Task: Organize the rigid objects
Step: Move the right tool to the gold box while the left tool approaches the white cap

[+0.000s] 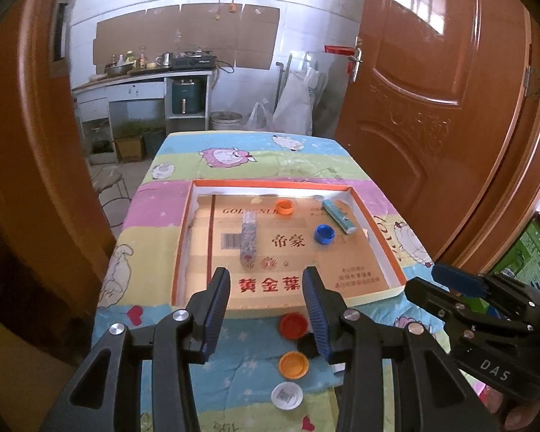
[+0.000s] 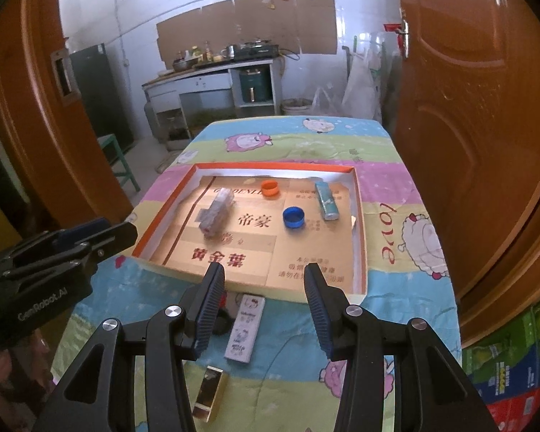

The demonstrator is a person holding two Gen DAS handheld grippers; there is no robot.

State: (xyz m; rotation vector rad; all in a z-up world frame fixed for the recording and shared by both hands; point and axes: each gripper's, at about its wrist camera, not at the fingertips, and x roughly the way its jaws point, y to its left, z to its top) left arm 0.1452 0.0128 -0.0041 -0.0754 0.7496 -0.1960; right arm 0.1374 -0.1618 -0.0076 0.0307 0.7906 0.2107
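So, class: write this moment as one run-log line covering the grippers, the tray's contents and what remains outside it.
left gripper: open, empty | right gripper: open, empty | shallow orange-rimmed cardboard tray: blue cap, orange cap inside | outside: red cap, white lighter

Beyond my table's cartoon-sheep cloth (image 1: pixel 234 158) I see an open brown wooden door (image 1: pixel 432 90) on the right. A kitchen counter (image 1: pixel 140 79) stands against the white tiled wall, crowded with pots and bottles, a dark green appliance (image 1: pixel 187 96) on its shelf. White sacks (image 1: pixel 298 100) lean nearby, beside a bucket (image 1: pixel 226 119).
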